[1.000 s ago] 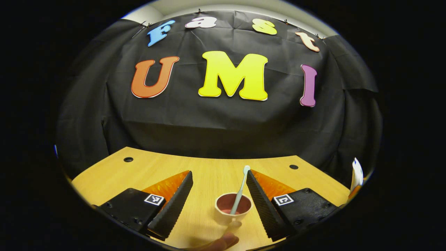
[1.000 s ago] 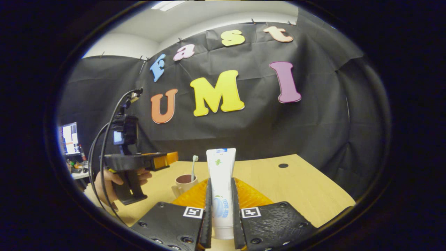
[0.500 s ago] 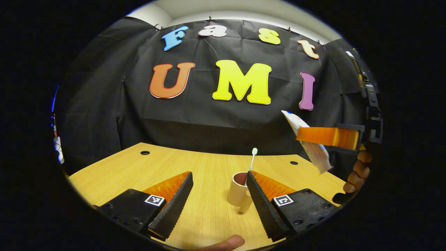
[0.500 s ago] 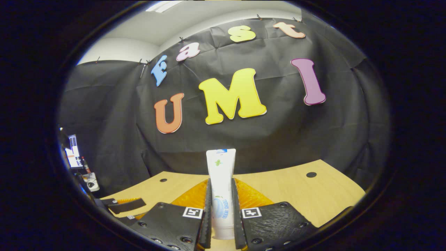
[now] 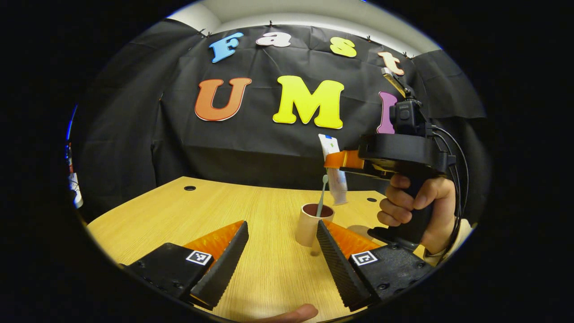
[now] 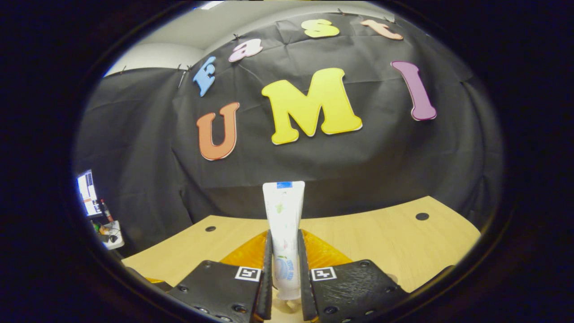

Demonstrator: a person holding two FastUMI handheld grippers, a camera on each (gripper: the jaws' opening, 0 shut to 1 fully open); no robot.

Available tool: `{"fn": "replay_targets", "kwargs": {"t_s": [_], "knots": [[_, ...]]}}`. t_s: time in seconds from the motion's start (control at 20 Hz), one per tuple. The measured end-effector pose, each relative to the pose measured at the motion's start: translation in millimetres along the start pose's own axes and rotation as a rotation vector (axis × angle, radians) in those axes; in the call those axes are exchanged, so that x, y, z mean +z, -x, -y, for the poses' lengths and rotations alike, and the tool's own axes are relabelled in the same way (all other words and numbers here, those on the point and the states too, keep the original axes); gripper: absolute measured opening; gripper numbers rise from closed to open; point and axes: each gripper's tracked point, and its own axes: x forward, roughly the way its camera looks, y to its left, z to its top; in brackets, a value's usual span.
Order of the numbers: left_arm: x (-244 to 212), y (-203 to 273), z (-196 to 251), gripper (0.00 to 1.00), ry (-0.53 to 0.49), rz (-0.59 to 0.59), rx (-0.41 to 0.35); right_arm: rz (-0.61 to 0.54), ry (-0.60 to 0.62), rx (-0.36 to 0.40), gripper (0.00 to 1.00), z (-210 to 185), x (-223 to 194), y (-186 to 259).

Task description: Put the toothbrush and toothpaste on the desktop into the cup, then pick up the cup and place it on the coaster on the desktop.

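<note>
The wooden table (image 5: pixel 251 211) carries the cup (image 5: pixel 311 223), with the toothbrush (image 5: pixel 321 197) standing upright inside it. The right hand-held gripper (image 6: pixel 285 269) is clamped on the toothpaste (image 6: pixel 283 224), holding it in the air above and just behind the cup. The left hand-held gripper (image 5: pixel 282 255) hangs with fingers apart, gripping nothing.

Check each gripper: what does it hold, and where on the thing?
The right gripper clamps the toothpaste tube near its lower end. The left gripper is open, holding nothing.
</note>
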Motion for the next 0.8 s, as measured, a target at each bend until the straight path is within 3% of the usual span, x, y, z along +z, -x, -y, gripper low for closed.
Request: {"fn": "replay_targets", "kwargs": {"t_s": [0.3, 0.45, 0.6, 0.65, 0.7, 0.75, 0.8], "knots": [[-12, -4, -3, 0.97, 0.025, -0.027, -0.009, -0.002, 0.025, -0.021, 0.26, 3, -5, -8], [-14, -5, -3, 0.97, 0.03, -0.031, -0.005, -0.013, 0.025, 0.006, 0.24, -2, -8, -9], [-16, -6, -4, 0.97, 0.025, -0.039, -0.001, 0.003, -0.009, 0.035, 0.46, -3, 0, 2], [-16, -6, -2, 0.97, 0.021, -0.039, 0.0, 0.009, -0.008, 0.033, 0.68, -1, 5, 7], [-15, -6, -1, 0.97, 0.017, -0.038, 0.002, 0.02, 0.007, 0.021, 0.77, 4, 9, 15], [-14, -8, 0, 0.97, 0.012, -0.038, 0.005, 0.033, 0.027, -0.005, 0.94, 11, 14, 18], [-13, -9, -1, 0.97, 0.007, -0.037, 0.014, 0.043, 0.047, -0.02, 0.95, 17, 19, 24]]}}
